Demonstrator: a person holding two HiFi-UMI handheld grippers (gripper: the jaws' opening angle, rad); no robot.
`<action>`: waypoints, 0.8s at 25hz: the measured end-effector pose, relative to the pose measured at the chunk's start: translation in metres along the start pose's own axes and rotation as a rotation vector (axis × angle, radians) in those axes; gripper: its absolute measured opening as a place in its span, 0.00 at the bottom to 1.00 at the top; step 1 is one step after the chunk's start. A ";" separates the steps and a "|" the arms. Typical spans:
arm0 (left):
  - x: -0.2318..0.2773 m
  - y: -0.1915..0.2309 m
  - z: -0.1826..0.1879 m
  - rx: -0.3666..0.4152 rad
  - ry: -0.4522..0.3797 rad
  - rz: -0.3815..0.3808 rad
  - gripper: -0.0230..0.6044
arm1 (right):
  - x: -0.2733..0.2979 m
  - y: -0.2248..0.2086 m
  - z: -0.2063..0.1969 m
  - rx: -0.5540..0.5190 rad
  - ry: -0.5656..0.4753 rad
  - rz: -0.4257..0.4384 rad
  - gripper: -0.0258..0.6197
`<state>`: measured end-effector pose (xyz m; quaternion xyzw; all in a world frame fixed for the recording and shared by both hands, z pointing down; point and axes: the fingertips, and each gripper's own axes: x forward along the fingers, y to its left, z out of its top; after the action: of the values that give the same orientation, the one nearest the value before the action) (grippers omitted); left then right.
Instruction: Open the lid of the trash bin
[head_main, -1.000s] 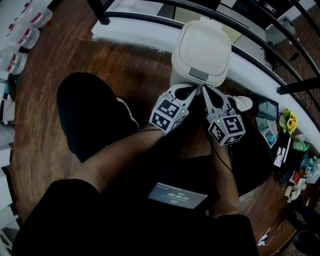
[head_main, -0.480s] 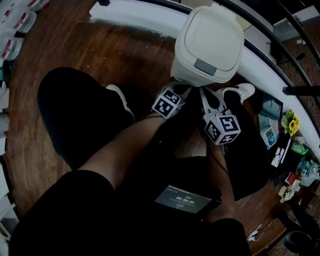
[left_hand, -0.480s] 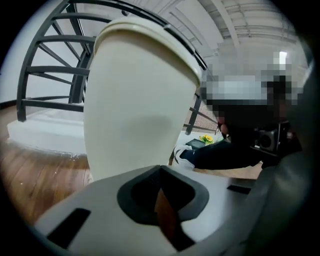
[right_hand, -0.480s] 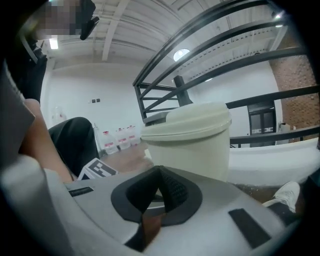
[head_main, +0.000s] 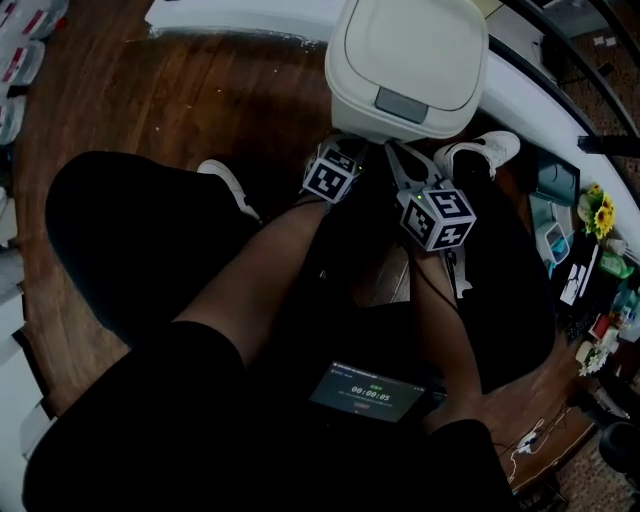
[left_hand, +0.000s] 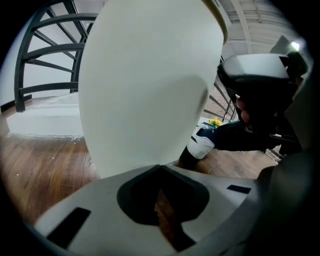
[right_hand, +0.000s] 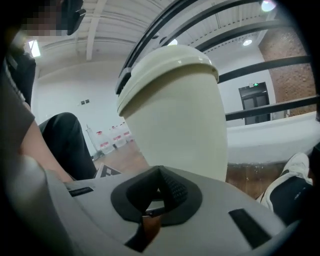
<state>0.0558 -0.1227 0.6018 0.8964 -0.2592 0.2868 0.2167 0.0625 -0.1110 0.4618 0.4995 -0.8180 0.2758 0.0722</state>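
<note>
Left tongs (left_hand: 160, 168), right tongs (right_hand: 160, 171) beside bin (head_main: 405, 60)

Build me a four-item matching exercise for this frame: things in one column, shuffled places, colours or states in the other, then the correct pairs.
Things
1. trash bin lid
2. left claw
3. shoe
4. flowers

Descriptions
A. yellow, at the far right of the head view
B. jaws together, nothing between them
C. cream, down flat on top of the bin
D. white, on the floor just right of the bin

Pairs: 1-C, 2-B, 3-D, 4-A
</note>
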 end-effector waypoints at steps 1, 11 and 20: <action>0.005 0.001 -0.004 -0.005 0.010 0.005 0.09 | 0.001 -0.003 -0.005 0.003 0.008 -0.001 0.07; 0.056 0.025 -0.022 -0.087 0.053 0.017 0.09 | 0.020 -0.033 -0.024 0.026 0.035 -0.020 0.07; 0.087 0.042 -0.036 -0.088 0.112 0.049 0.09 | 0.025 -0.056 -0.031 0.055 0.045 -0.034 0.07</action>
<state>0.0776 -0.1651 0.6925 0.8619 -0.2811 0.3301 0.2630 0.0932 -0.1342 0.5189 0.5088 -0.7996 0.3083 0.0816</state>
